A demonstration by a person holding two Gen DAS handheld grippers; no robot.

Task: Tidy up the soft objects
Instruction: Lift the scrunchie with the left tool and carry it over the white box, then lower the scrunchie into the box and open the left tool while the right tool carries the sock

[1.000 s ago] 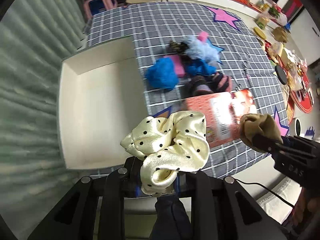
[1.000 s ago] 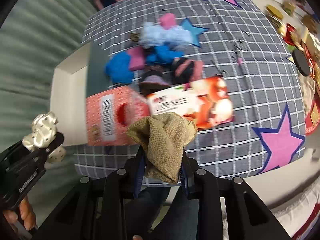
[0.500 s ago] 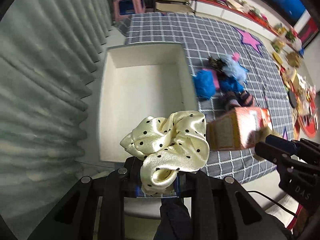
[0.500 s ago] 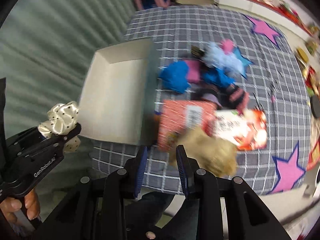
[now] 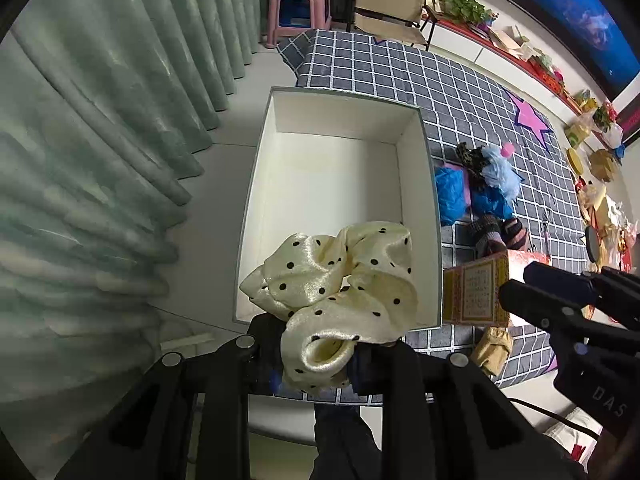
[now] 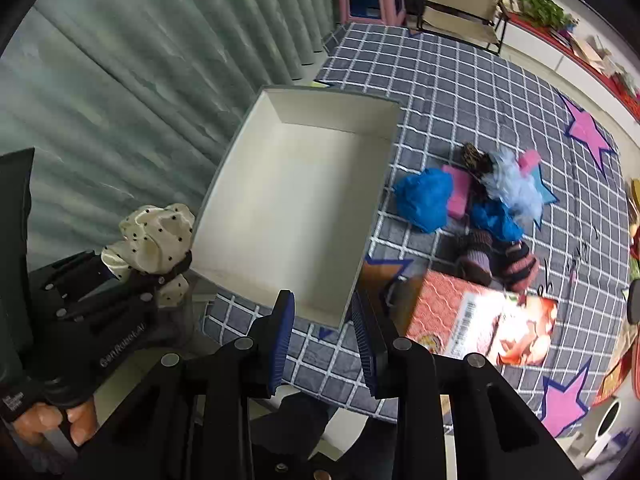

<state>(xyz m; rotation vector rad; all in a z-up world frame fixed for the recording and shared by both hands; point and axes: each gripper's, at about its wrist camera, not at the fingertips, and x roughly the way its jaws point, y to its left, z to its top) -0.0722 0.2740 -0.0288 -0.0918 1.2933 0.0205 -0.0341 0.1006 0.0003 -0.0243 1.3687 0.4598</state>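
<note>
1. Cream satin scrunchie (image 5: 340,292) with black dots is pinched tight in the left gripper (image 5: 316,364), bunched up right at the tips and hanging over the near edge of the white box (image 5: 256,200). In the right wrist view the same scrunchie (image 6: 156,236) sits just off the box's near-left corner.
2. Right gripper (image 6: 324,336) is open with nothing in it, blue pads spread apart, hovering over the near wall of the white box (image 6: 372,196). In the left view it pokes in from the right (image 5: 516,284).
3. The box inside is bare white with lots of room. It sits on the checked cloth (image 6: 460,92), and its left side overhangs toward the green curtain (image 6: 140,64).
4. A tan cloth lump (image 5: 494,350) lies at the near edge of the cloth, just beside a red printed carton (image 6: 476,320). The carton has a barcode label but the print is too blurry to read.
5. Further right is a pile of soft stuff: blue fluffy bundle (image 6: 424,198), pink pad (image 6: 460,190), pale blue fluff (image 6: 516,188), striped knit pieces (image 6: 496,258). They overlap, so it's hard to tell where one ends.
6. Readable writing: "GenRobot.AI" on the left gripper body in the right view, "DAS" on the right one in the left view.
7. Far back is a pink stool (image 5: 298,10), partly cut off by the cloth edge.
</note>
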